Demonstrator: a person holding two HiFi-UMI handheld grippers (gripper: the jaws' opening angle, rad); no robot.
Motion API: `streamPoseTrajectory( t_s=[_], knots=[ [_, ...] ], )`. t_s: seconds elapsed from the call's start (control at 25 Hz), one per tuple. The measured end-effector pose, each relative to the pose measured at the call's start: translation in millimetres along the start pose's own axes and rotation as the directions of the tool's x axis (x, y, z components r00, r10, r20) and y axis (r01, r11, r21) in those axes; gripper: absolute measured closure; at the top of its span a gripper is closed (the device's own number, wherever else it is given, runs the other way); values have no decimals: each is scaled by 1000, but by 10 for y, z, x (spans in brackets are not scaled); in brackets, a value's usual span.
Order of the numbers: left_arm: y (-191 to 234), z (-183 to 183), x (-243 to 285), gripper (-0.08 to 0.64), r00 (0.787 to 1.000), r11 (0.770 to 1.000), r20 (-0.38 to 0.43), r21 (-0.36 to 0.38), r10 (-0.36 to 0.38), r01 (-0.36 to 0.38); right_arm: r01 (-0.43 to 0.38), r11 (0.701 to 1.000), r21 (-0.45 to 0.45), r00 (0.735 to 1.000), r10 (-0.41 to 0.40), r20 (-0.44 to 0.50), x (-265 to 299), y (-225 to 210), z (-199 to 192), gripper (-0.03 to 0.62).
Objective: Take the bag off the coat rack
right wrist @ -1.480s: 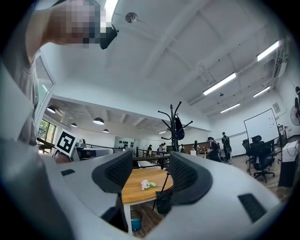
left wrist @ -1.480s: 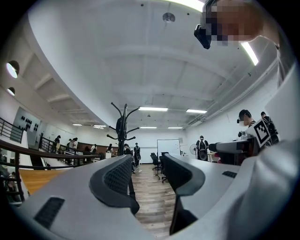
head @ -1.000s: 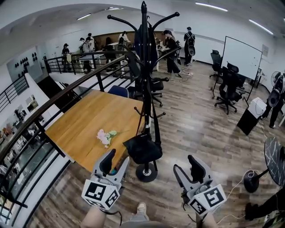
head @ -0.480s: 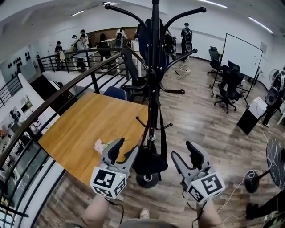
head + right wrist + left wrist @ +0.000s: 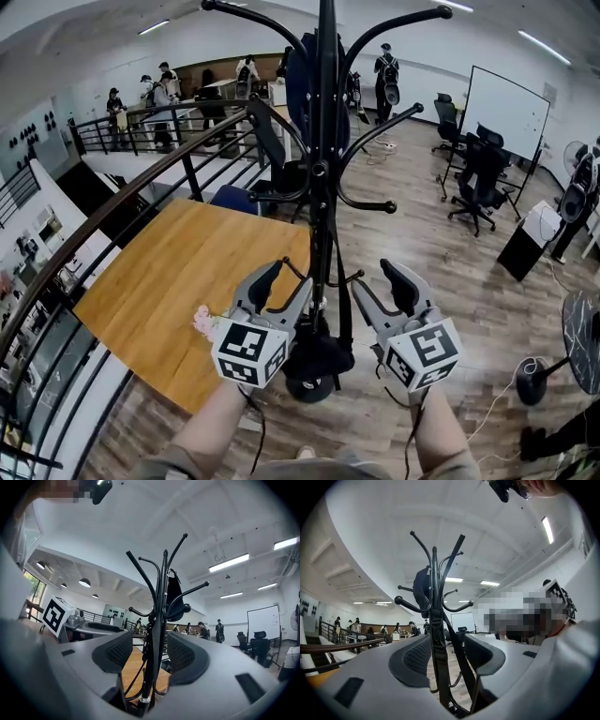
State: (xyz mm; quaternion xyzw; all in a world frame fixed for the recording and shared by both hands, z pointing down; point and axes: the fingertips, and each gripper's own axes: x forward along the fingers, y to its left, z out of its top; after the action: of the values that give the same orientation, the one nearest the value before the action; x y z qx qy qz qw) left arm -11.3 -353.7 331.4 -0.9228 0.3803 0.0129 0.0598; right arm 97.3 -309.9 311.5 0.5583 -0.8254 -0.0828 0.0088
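A black coat rack (image 5: 323,187) stands straight ahead, beside a wooden table. A black bag (image 5: 319,358) hangs low against its pole on a long strap (image 5: 343,281); the gripper bodies hide part of the bag. A second dark bag (image 5: 302,80) hangs from the top hooks. My left gripper (image 5: 281,284) is open just left of the pole and my right gripper (image 5: 380,286) is open just right of it, neither holding anything. In the left gripper view the rack (image 5: 435,620) and the strap (image 5: 457,653) show between the jaws. The right gripper view frames the rack (image 5: 159,620) the same way.
The wooden table (image 5: 178,281) with pink flowers (image 5: 203,321) lies left of the rack, and a black railing (image 5: 112,225) runs behind it. Office chairs (image 5: 483,178) and a whiteboard (image 5: 506,117) stand at the right. Several people stand far back. A round floor stand (image 5: 534,380) sits low right.
Both grippers have risen and moved forward to either side of the rack's pole. The head view has come closer to the rack. Both grippers have stayed open.
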Motion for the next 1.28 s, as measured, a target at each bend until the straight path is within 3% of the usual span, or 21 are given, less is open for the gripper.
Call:
streamPoseTrajectory(
  t_s=[0.32,0.56,0.72,0.84,0.96,1.04,1.16,1.28],
  knots=[
    [121,-194,486,331,997,1000,-78,3,22,-22,-58,998,39,996,61,-61,489,-87,-290,348],
    [221,-257,687,331,992,998,-111,15,57,-56,-185,981,53,978,189,-92,823,37,-486,349],
    [329,-317,717,336,986,994,-124,4,107,-107,-249,966,72,963,255,-84,960,97,-558,389],
    [370,-308,736,338,986,991,-105,-9,128,-130,-300,950,86,949,306,-75,1022,114,-585,446],
    [294,-280,784,409,984,987,-78,41,158,-155,-339,935,98,937,346,-57,1000,54,-572,547],
    [248,-276,778,414,982,983,-61,37,180,-178,-371,920,123,924,379,-47,964,27,-560,558],
    [238,-244,703,438,978,978,-30,-26,205,-206,-421,895,149,903,429,-27,882,52,-512,560],
    [360,-169,566,495,961,960,7,-64,275,-274,-453,877,158,889,459,0,787,62,-429,560]
  ],
)
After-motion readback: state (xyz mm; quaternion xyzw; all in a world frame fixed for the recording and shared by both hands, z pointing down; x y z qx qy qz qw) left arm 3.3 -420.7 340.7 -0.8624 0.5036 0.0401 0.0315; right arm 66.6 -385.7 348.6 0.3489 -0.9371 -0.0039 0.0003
